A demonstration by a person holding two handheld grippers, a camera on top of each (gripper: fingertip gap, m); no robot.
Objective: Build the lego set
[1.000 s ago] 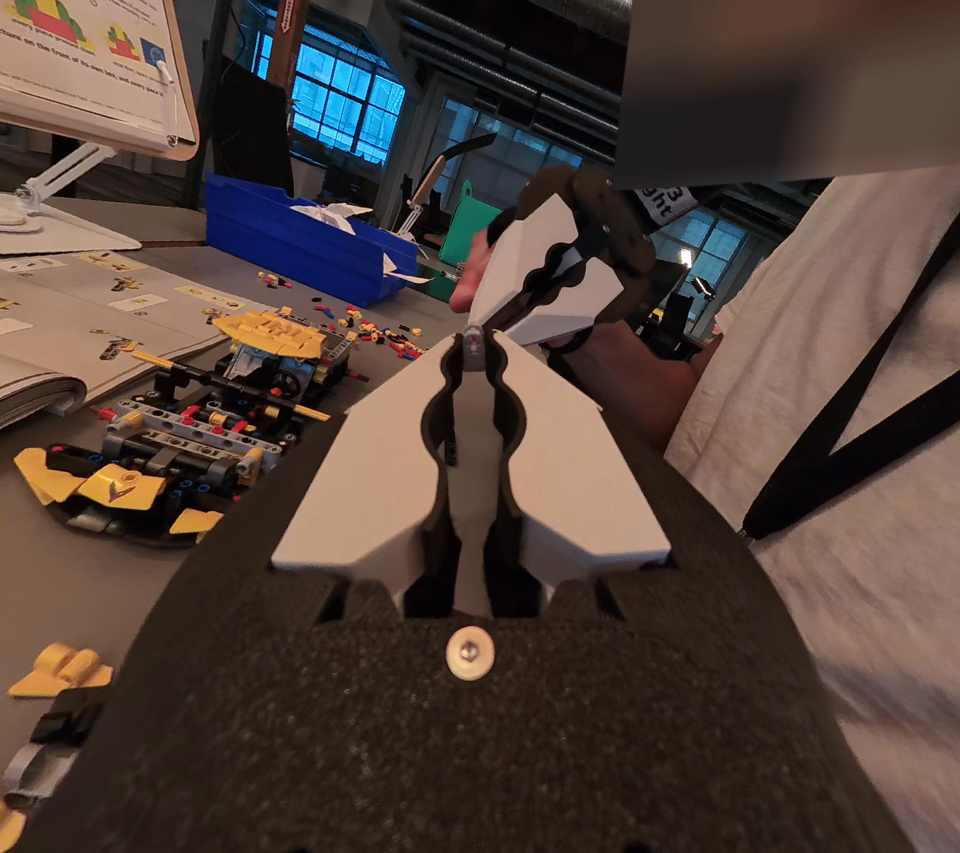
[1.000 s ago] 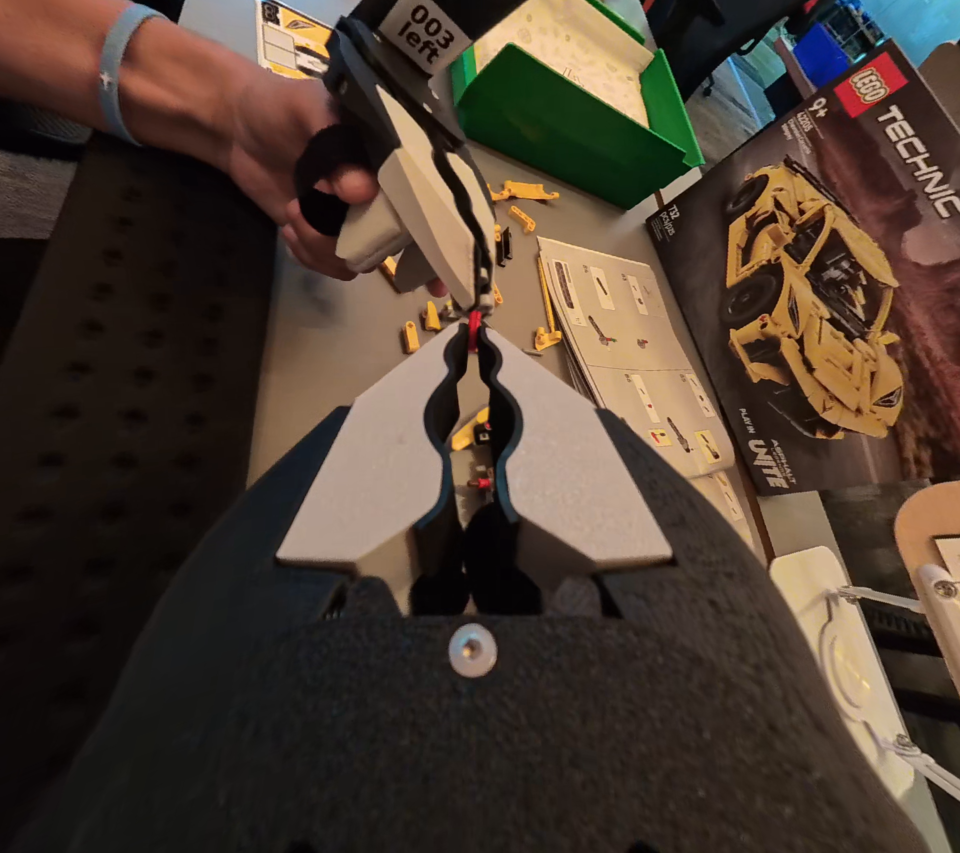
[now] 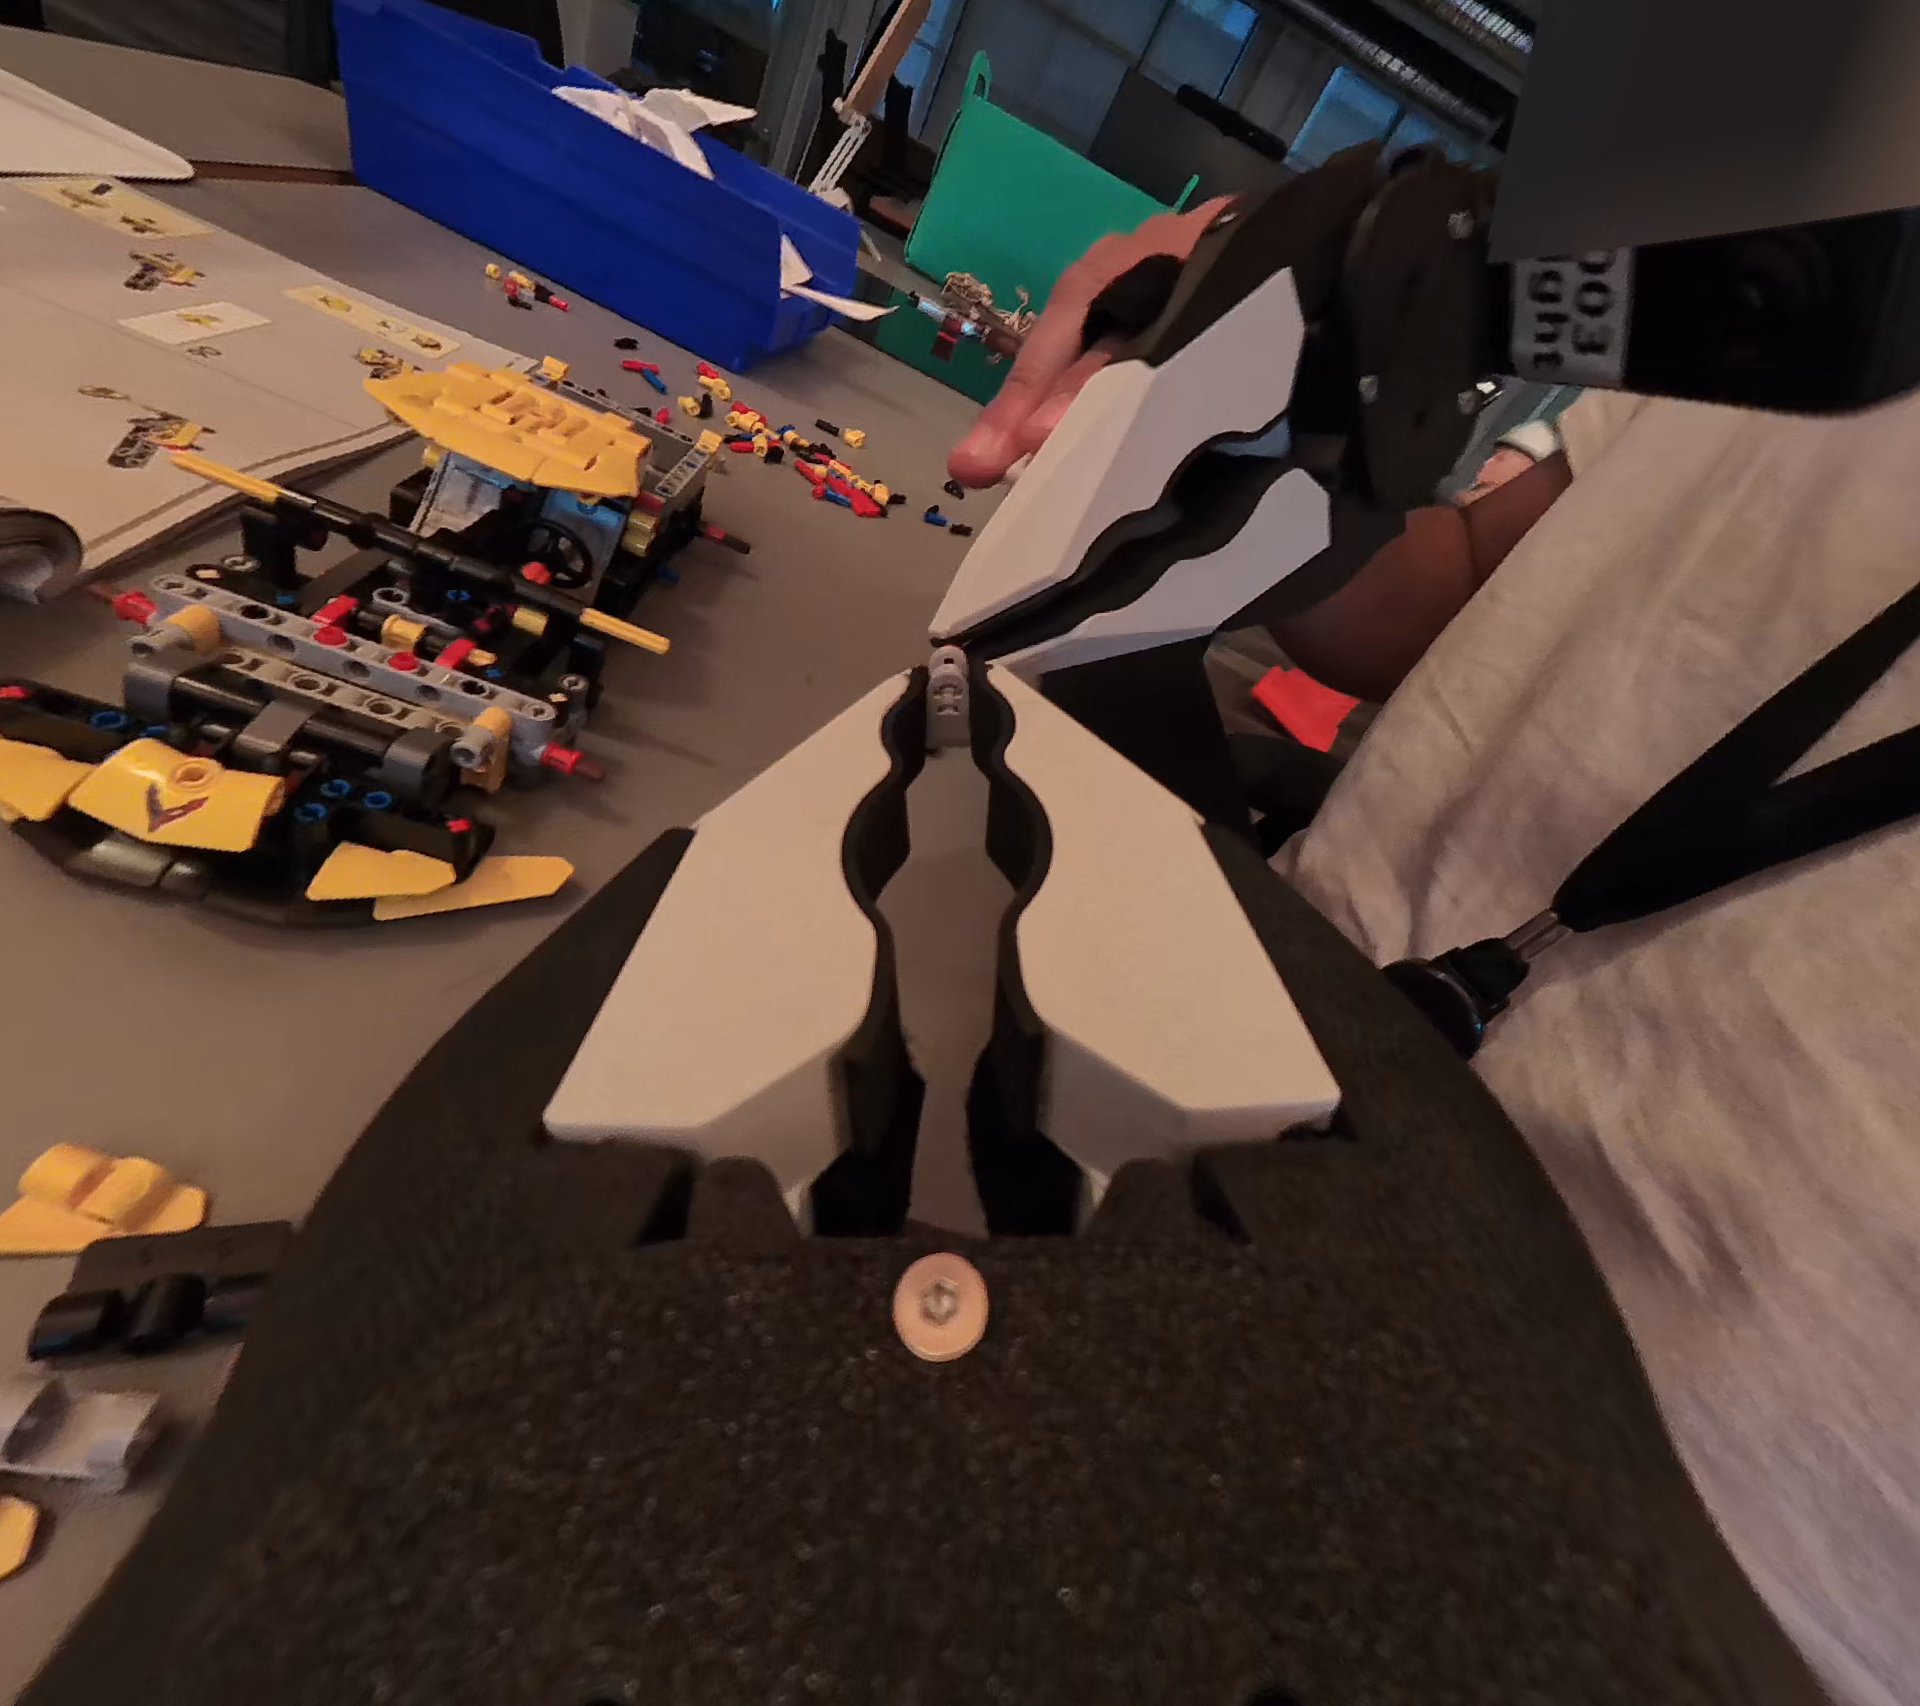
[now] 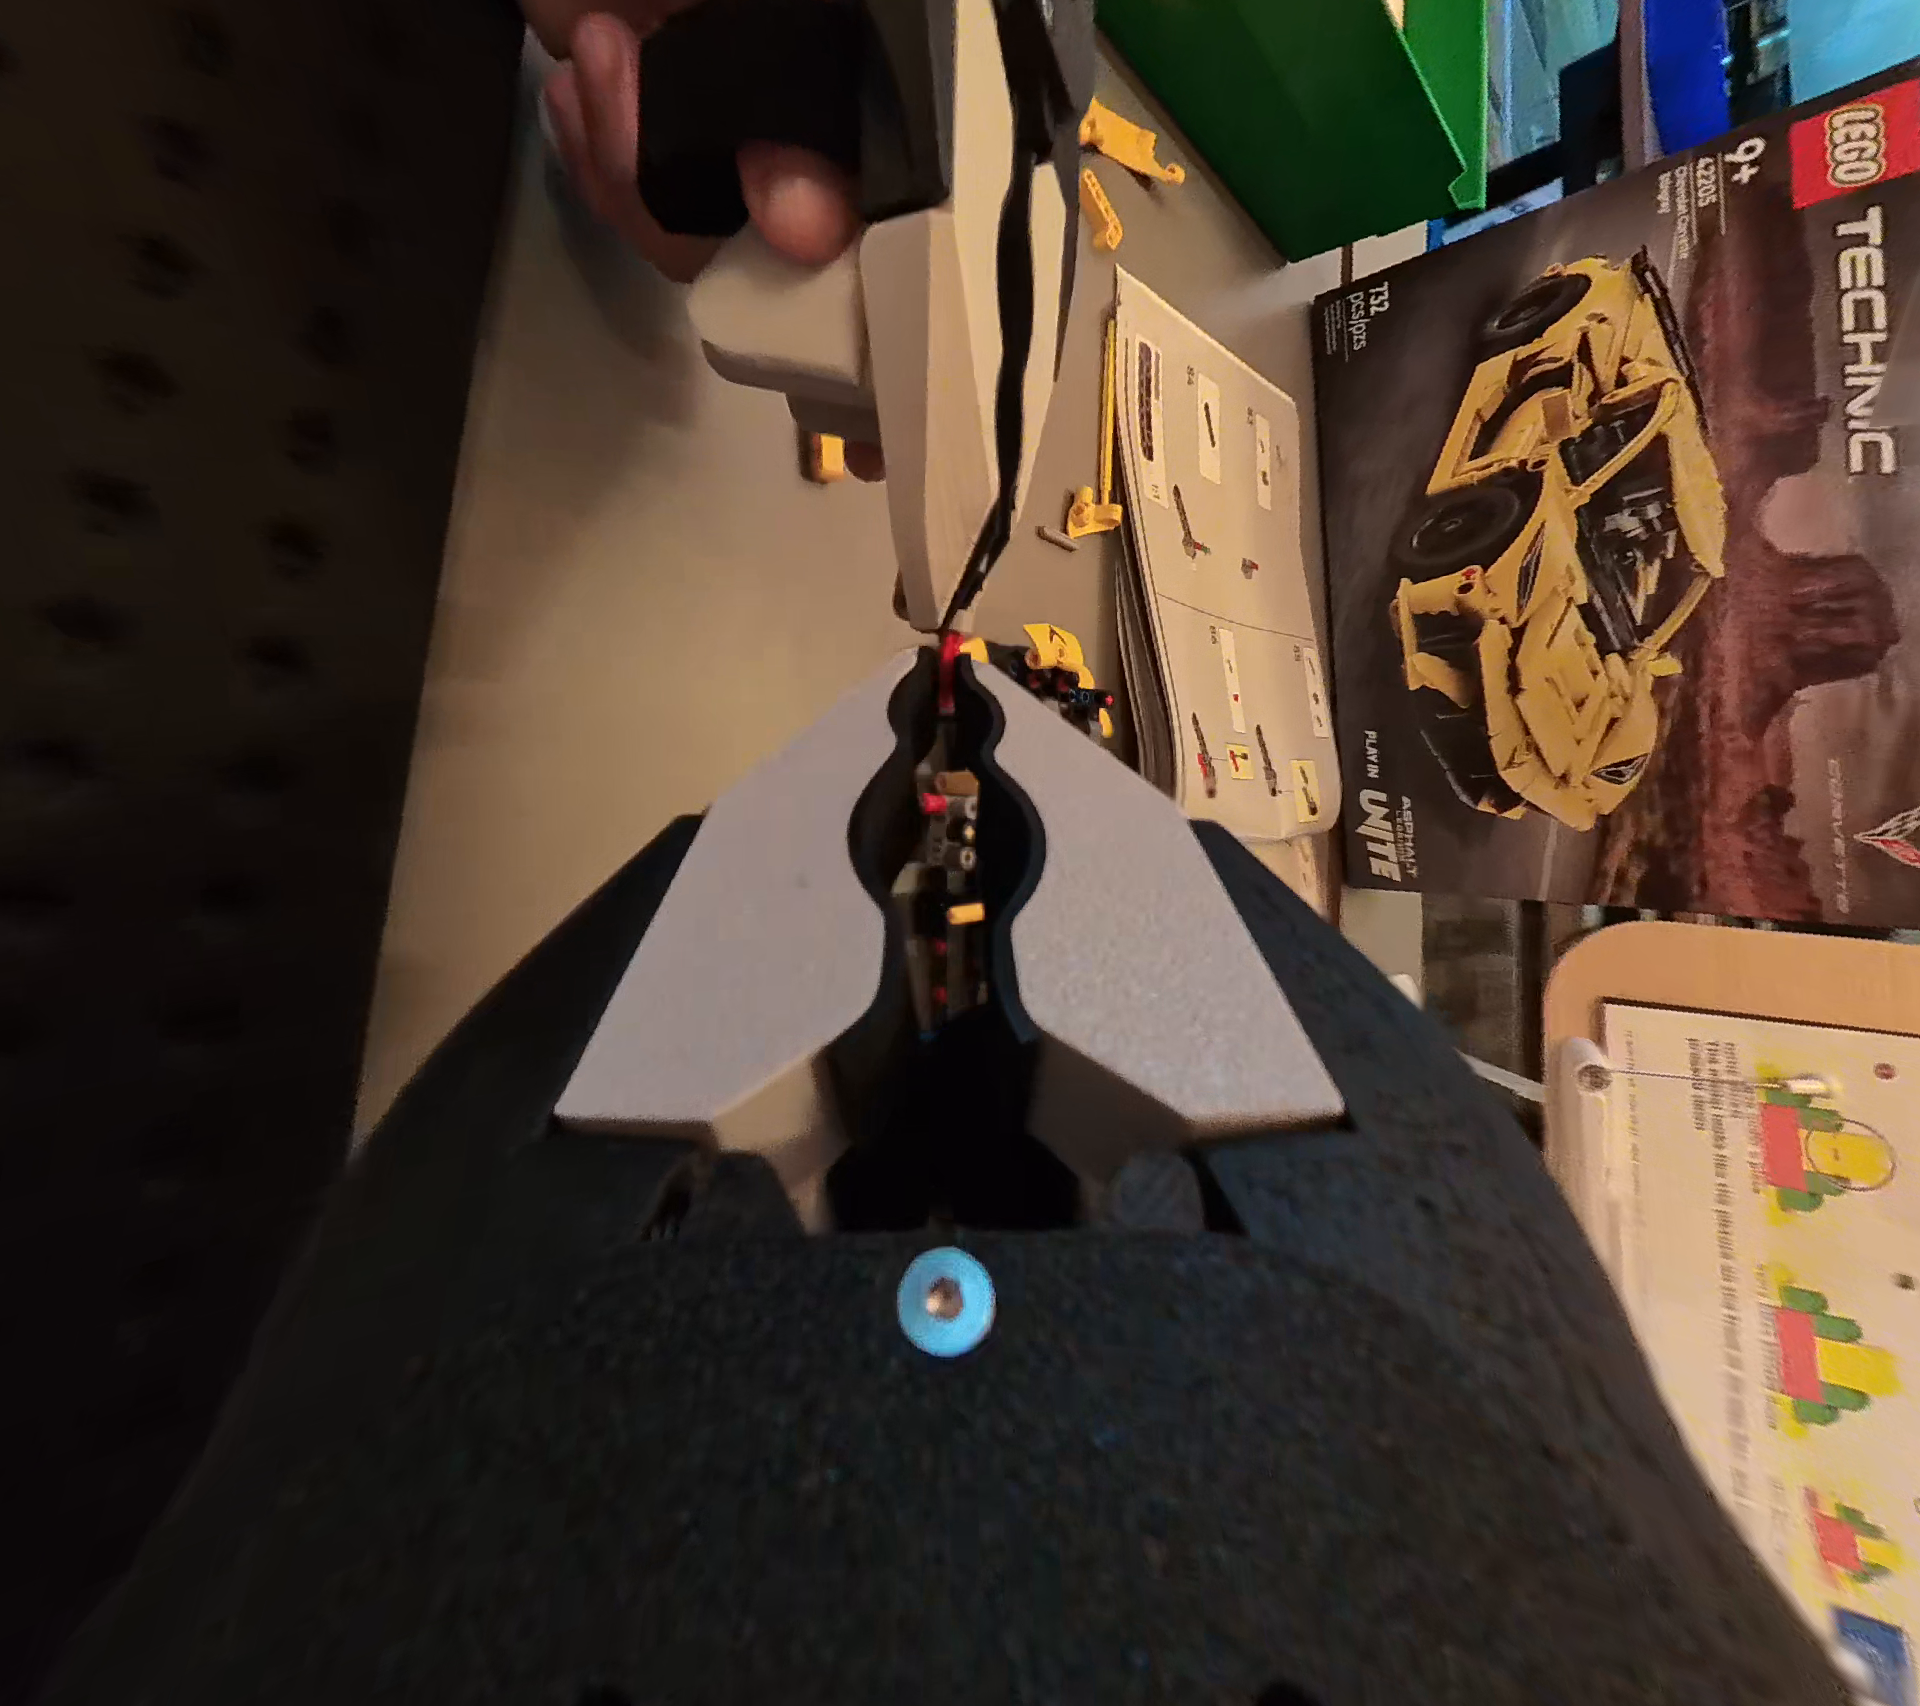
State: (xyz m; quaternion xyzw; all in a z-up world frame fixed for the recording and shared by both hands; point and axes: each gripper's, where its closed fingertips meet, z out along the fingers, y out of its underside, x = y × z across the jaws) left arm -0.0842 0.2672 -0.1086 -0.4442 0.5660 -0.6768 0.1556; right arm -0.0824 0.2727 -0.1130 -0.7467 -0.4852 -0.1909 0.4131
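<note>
Two tools meet tip to tip above the table [image 3: 727,752]. Left tool [image 3: 945,688] is closed on a small grey connector [image 3: 947,700]; right tool [image 4: 948,664] is closed on a thin red pin [image 4: 949,677]. Step in hand, as judged: joining pin to connector in mid-air. Next move calls for lining the pin with the connector's hole and pressing along its axis without either part twisting. Part-built yellow car [image 3: 343,617] rests on the table, left of the tools, beside the open manual [image 3: 156,326].

Grey connector [image 3: 947,700], red pin [image 4: 949,677], blue bin [image 3: 582,196]
</note>
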